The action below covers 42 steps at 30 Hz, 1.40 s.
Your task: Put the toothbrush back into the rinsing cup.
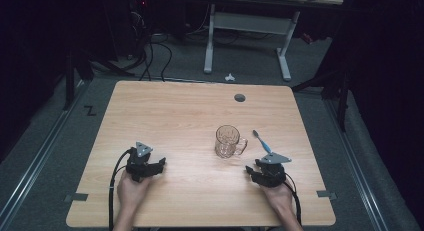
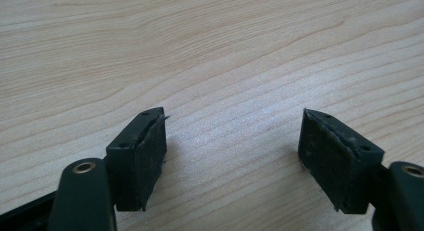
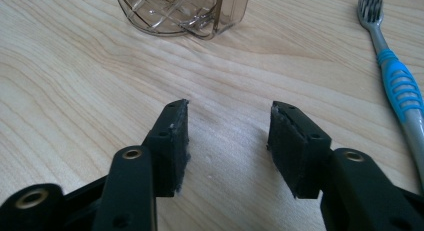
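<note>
Resting low on the pale wooden table (image 1: pixel 175 111), left gripper (image 1: pixel 159 166) empty and spread, clear glass handled mug (image 1: pixel 229 141) mid-table, right gripper (image 1: pixel 250 172) gaping beside the blue-grey toothbrush (image 1: pixel 262 142), which likely wants a mid-handle pinch.

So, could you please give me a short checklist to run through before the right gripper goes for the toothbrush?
1. Right gripper open, nothing between its jaws: ok.
2. Blue-and-grey plastic toothbrush lying flat on the light wooden table, free of the mug: ok.
3. Clear patterned glass mug upright, apart from the toothbrush: ok.
4. Left gripper open, resting away from both: ok.
5. Mug contents: cannot tell.
</note>
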{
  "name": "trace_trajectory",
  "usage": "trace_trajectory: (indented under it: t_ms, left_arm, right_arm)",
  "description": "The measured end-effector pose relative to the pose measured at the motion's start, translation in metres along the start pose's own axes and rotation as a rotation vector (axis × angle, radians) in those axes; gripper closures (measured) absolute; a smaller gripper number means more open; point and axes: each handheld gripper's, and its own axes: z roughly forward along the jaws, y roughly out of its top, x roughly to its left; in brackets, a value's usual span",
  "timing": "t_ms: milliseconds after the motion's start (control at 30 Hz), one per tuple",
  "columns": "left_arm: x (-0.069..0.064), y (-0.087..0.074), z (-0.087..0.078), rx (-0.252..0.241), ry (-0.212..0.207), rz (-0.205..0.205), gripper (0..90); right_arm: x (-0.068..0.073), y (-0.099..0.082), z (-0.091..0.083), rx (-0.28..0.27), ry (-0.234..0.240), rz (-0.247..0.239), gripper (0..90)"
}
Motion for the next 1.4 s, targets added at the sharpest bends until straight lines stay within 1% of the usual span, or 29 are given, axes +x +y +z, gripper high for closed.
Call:
trace_trajectory:
  t_ms: [67, 200, 267, 367, 467, 767, 1067, 1133, 1300, 1400]
  left_arm:
    - [0.0, 0.0, 0.0, 0.001, -0.001, -0.001, 27.6]
    - [0.0, 0.0, 0.0, 0.001, -0.001, 0.0, 27.6]
    - [0.0, 0.0, 0.0, 0.001, -0.002, -0.001, 27.6]
    - [0.0, 0.0, 0.0, 0.001, -0.001, 0.0, 27.6]
    - [0.0, 0.0, 0.0, 0.001, 0.0, 0.001, 27.7]
    - [0.0, 0.0, 0.0, 0.002, 0.002, 0.005, 27.9]
    - [-0.001, 0.0, 0.0, 0.001, 0.004, 0.005, 27.8]
    - [-0.001, 0.0, 0.0, 0.001, 0.004, 0.005, 27.8]
    - [-0.001, 0.0, 0.0, 0.001, 0.005, 0.006, 27.9]
    - [-0.001, 0.0, 0.0, 0.001, 0.005, 0.006, 27.9]
  right_arm:
    - [-0.001, 0.0, -0.002, 0.012, -0.001, 0.003, 52.4]
    - [-0.002, -0.003, -0.01, -0.011, -0.021, 0.004, 54.6]
    - [-0.003, -0.006, -0.014, -0.015, -0.017, 0.013, 55.4]
    - [-0.002, -0.007, -0.017, -0.022, -0.018, 0.006, 56.1]
    - [-0.003, -0.008, -0.02, -0.029, -0.007, 0.007, 56.5]
    - [-0.01, -0.016, -0.031, -0.047, 0.001, 0.051, 57.5]
    - [-0.015, -0.021, -0.038, -0.045, -0.019, 0.05, 59.2]
    - [-0.017, -0.021, -0.04, -0.043, -0.027, 0.045, 59.6]
    - [-0.021, -0.021, -0.043, -0.045, -0.033, 0.056, 60.2]
    - [-0.023, -0.02, -0.045, -0.047, -0.037, 0.053, 60.2]
